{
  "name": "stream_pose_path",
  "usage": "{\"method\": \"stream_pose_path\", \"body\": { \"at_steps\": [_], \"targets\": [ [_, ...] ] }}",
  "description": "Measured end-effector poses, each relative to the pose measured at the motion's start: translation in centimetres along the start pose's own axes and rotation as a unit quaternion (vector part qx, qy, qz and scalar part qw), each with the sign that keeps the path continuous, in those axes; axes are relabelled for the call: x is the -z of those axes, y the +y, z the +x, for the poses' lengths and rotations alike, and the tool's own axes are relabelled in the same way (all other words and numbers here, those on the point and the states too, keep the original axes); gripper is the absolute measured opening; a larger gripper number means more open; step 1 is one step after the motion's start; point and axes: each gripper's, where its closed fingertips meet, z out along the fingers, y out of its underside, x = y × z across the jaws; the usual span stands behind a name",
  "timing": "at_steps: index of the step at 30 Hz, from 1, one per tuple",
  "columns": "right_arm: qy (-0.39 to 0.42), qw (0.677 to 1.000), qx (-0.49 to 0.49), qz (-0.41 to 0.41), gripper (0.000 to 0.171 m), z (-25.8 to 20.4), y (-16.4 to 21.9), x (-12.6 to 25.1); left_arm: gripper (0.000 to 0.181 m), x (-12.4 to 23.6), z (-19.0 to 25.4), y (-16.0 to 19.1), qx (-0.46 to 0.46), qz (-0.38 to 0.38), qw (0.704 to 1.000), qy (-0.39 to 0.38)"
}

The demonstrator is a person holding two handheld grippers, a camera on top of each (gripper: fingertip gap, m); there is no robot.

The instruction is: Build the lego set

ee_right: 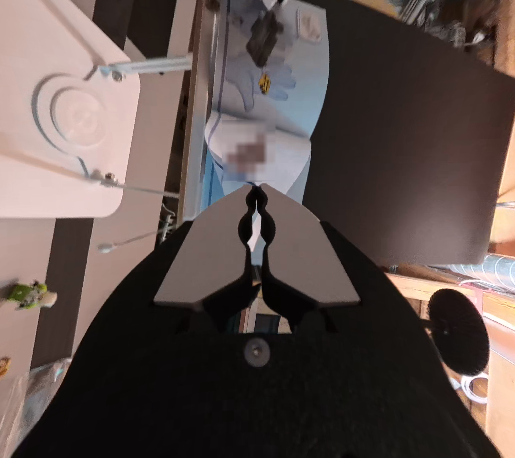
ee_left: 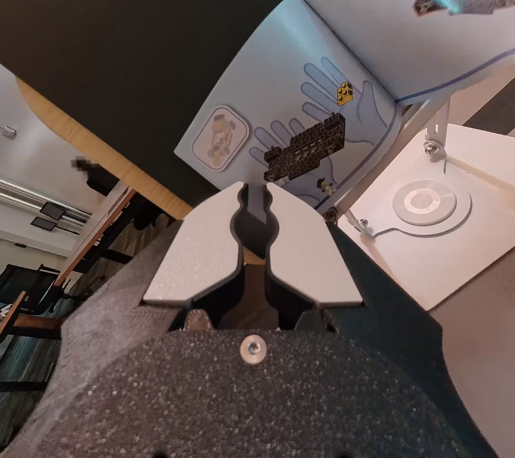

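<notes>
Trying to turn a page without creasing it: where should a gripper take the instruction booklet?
Take the instruction booklet by a page's free lower edge, coming edge-on from outside, away from the fold. The sheet is thin and bows outward there, so flat fingertips can close over it, as the left gripper does at the corner.
</notes>
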Motion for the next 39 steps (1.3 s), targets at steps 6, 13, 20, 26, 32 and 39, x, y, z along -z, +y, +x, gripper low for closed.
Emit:
{"method": "stream_pose_path", "body": {
  "at_steps": [6,13,20,26,32,39],
  "targets": [
    [0.067,0.997,0.002,0.037,0.000,2.1,-5.0,-2.2,0.010,1.9,-0.3,-0.5,0.029,0.015,0.999,0.008],
    [0.128,0.989,0.042,0.055,0.000,4.9,-9.4,-5.4,0.009,6.0,-1.6,-0.6,0.082,0.054,0.995,0.011],
    [0.110,0.980,0.153,0.066,0.000,2.3,-13.0,-10.0,0.005,8.4,-3.1,-2.7,0.136,0.090,0.985,0.063],
    [0.089,0.977,0.181,0.071,0.000,0.3,-13.6,-12.1,0.003,5.0,-1.4,-4.3,0.122,0.065,0.982,0.127],
    [0.093,0.977,0.177,0.074,0.000,-1.2,-13.2,-11.4,0.001,-0.9,0.2,-1.1,0.066,-0.031,0.988,0.139],
    [0.067,0.995,0.034,0.058,0.000,-0.4,-9.3,-7.5,0.000,-1.6,-0.8,0.1,-0.001,-0.048,0.996,0.076]
  ]
}}
